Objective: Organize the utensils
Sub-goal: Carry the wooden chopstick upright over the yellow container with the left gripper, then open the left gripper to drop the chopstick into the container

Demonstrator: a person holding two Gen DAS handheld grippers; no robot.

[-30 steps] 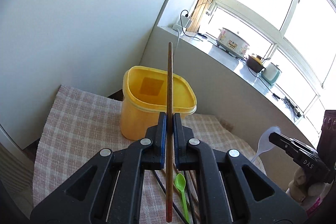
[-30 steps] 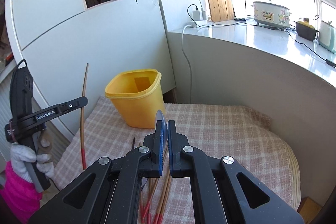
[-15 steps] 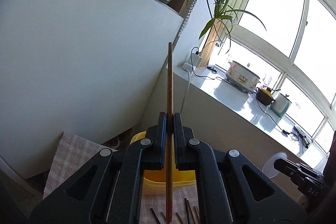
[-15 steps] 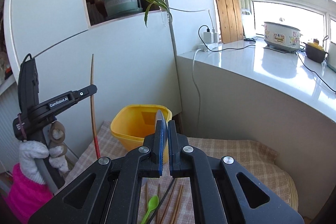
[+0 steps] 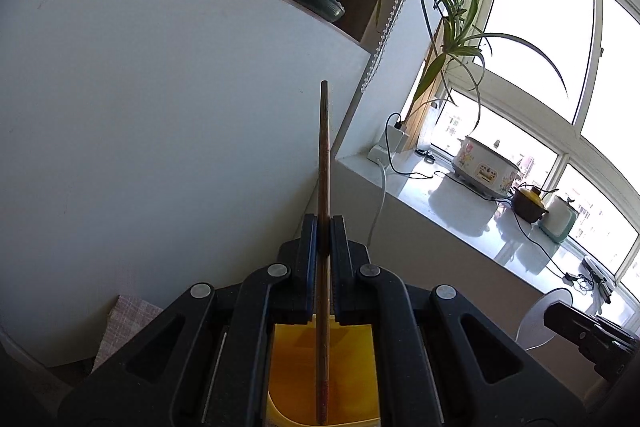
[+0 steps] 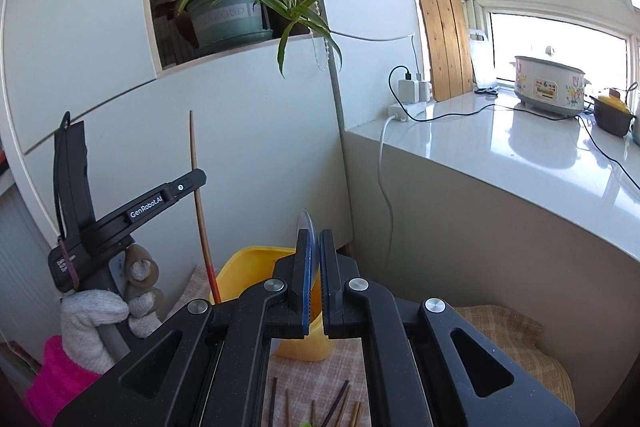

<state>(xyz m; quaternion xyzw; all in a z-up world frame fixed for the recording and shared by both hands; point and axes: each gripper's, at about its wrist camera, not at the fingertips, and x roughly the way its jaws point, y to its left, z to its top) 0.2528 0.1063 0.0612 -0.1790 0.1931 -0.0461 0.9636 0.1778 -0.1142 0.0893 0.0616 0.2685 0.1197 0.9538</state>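
My left gripper (image 5: 323, 223) is shut on a long wooden chopstick (image 5: 324, 147) that stands upright, its lower end over the open yellow container (image 5: 352, 367). In the right wrist view the same left gripper (image 6: 196, 179) holds that chopstick (image 6: 198, 195), red end down, just left of the yellow container (image 6: 248, 259). My right gripper (image 6: 314, 239) is shut on a translucent white spoon (image 6: 306, 223), seen edge-on above the container's near side. The spoon's bowl (image 5: 536, 323) also shows at the lower right of the left wrist view. Several loose chopsticks (image 6: 340, 399) lie on the checked cloth (image 6: 500, 319).
A white cabinet wall (image 5: 160, 107) stands close behind the container, with a potted plant (image 6: 224, 19) in a niche above. To the right runs a white sill (image 6: 520, 147) with cookers and cables. A gloved hand (image 6: 92, 311) with a pink sleeve holds the left gripper.
Both grippers have risen and moved toward the yellow container, keeping the chopstick and the spoon. The container has slid from ahead to beneath the left gripper's fingers.
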